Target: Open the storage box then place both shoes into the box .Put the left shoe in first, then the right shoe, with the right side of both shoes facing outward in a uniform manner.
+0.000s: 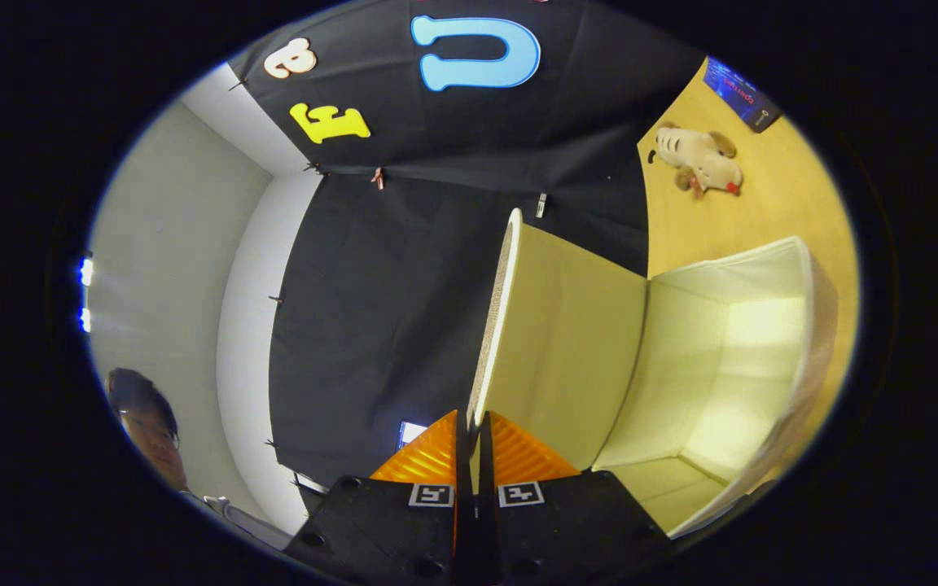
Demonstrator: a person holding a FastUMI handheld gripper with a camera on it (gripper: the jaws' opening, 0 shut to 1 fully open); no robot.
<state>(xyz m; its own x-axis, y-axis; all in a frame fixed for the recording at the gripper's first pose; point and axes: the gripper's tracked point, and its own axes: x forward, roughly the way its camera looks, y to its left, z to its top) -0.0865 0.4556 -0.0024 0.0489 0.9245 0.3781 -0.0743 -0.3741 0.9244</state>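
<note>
gripper (473, 423) clamped on lid (567, 342) edge | storage box (729, 358) open, beyond and right of fingers | plush toy (701, 159) farther on table (770, 212)

A recording booth: black cloth wall (404, 309), plain white walls (184, 268), wooden tabletop (770, 212).

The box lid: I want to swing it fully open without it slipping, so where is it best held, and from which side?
Grip the lid at its free edge, farthest from the hinge fold, coming edge-on so one finger lies on each face. It is a thin flat panel raised from the storage box. The gripper seems shut on that edge already.
</note>
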